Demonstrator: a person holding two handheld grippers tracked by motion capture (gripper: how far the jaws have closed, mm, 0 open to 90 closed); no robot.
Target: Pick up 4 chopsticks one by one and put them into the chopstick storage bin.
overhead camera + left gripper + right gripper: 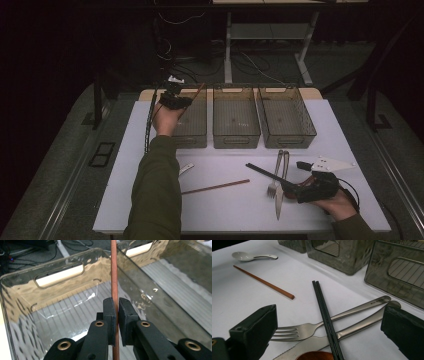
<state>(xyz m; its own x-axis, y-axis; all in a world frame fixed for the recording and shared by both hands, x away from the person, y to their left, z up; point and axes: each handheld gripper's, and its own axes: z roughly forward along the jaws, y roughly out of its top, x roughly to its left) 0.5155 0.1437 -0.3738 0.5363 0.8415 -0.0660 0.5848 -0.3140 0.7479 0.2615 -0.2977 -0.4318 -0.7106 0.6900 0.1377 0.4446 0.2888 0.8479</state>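
Note:
My left gripper (173, 100) is raised over the left clear bin (196, 131), shut on a brown chopstick (198, 93). In the left gripper view its jaws (117, 303) pinch that chopstick (114, 270) upright above the bin's ribbed floor (75, 310). My right gripper (296, 178) rests low near the table's front right, open. Between its wide jaws (329, 326) lie a pair of black chopsticks (322, 302) crossing a fork (297, 331) and a knife (354, 326). A second brown chopstick (215, 187) lies on the white table.
Middle bin (236, 137) and right bin (287, 139) stand in a row beside the left one at the back. A white spoon (247, 256) lies left of the loose chopstick (262, 281). A brown rounded thing (314, 356) shows below the black chopsticks.

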